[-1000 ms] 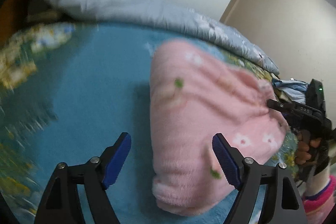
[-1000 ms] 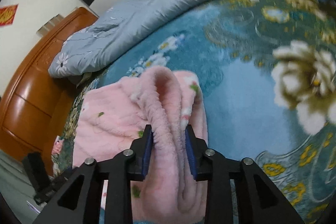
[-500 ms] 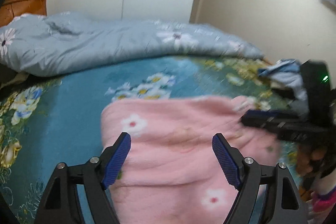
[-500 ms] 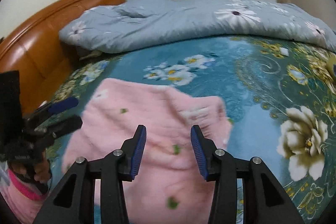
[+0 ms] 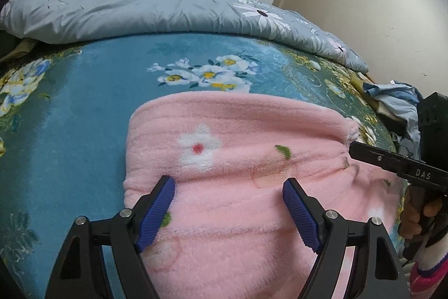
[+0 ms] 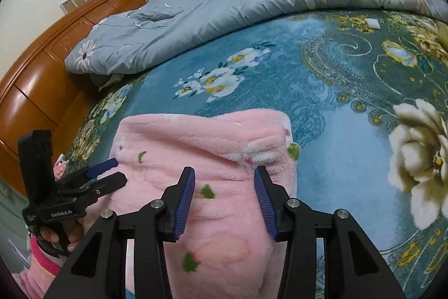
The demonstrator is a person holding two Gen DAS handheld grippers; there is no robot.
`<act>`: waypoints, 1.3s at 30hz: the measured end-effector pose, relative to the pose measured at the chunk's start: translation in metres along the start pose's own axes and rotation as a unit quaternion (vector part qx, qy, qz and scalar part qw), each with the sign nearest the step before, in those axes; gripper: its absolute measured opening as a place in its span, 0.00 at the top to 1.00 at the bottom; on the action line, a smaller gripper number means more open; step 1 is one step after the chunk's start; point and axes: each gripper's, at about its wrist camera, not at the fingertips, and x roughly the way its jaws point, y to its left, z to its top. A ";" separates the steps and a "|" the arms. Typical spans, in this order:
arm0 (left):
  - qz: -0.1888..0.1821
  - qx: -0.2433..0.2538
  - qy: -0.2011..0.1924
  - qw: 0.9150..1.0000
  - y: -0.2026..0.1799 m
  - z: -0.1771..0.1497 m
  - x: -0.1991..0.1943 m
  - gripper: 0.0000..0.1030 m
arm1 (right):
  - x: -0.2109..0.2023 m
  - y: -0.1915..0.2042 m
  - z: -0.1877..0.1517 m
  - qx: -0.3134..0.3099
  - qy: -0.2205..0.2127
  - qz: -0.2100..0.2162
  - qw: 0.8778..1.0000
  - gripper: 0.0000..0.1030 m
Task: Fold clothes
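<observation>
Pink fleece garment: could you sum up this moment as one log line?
garment: pink fleece, folded on blue floral blanket | left gripper: jaws open, nothing held | right gripper: jaws open, nothing held

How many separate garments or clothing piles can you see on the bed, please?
2: the pink fleece garment beneath both grippers, and a blue clothes heap at the bed's right edge; others may be hidden.

Left tool gapes wide — right tool half-parted, both angled down.

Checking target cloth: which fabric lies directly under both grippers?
The fluffy pink flower-print garment, folded on the teal floral blanket; the grey-blue daisy quilt lies bunched farther back.
</observation>
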 end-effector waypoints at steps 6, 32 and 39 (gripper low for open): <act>-0.015 0.015 -0.038 0.999 -0.006 -0.013 -0.048 0.20 | -0.040 0.016 -0.013 -0.028 -0.032 -0.002 0.999 0.54; -0.015 -0.070 -0.003 0.997 0.039 -0.063 -0.036 0.13 | -0.062 -0.003 -0.075 0.019 -0.085 0.039 0.995 0.38; -0.053 -0.159 0.024 0.985 0.069 -0.064 -0.011 0.06 | -0.048 -0.040 -0.080 0.112 -0.074 0.046 0.990 0.23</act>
